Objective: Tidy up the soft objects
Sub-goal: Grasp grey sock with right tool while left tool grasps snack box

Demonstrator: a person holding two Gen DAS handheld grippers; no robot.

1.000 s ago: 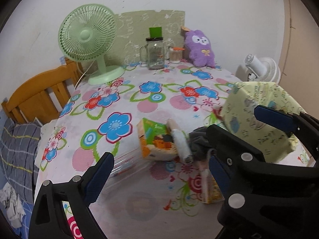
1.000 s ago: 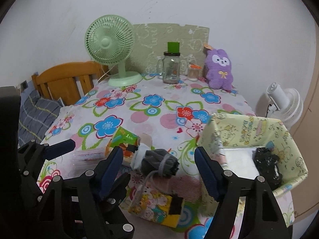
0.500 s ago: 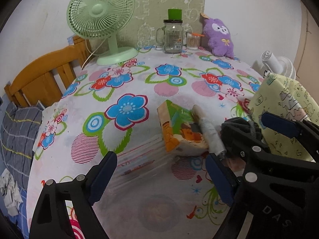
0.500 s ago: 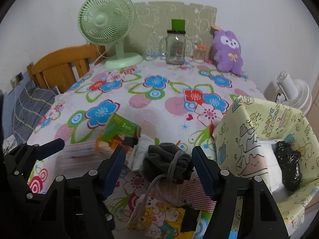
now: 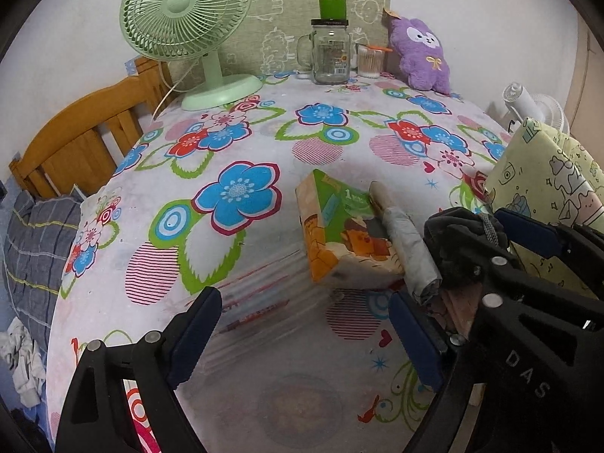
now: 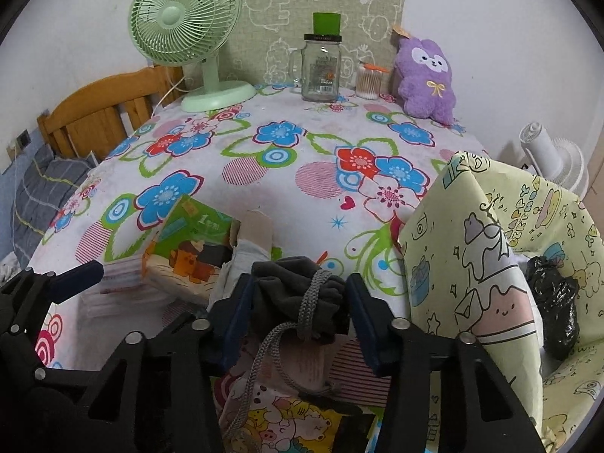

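Note:
My right gripper (image 6: 298, 302) is shut on a dark grey drawstring pouch (image 6: 298, 294), its cord hanging down in front; it shows in the left wrist view (image 5: 460, 234) too. Behind the pouch lie a rolled white cloth (image 5: 409, 249) and a green-orange tissue pack (image 5: 339, 226). A yellow cartoon-print fabric bin (image 6: 502, 264) stands to the right, with a black bag (image 6: 555, 302) and white cloth inside. My left gripper (image 5: 302, 336) is open and empty over a clear plastic packet (image 5: 260, 302) at the table's near left.
A green fan (image 6: 188, 19), a glass jar mug (image 6: 321, 71), a cotton-swab jar (image 6: 370, 81) and a purple plush (image 6: 424, 75) stand along the back wall. A cartoon-print packet (image 6: 287, 419) lies at the front edge. A wooden chair (image 6: 102, 117) stands left, a white fan (image 6: 555, 158) right.
My right gripper moved forward and down and closed on the grey pouch. My left gripper moved forward over the table and stayed open.

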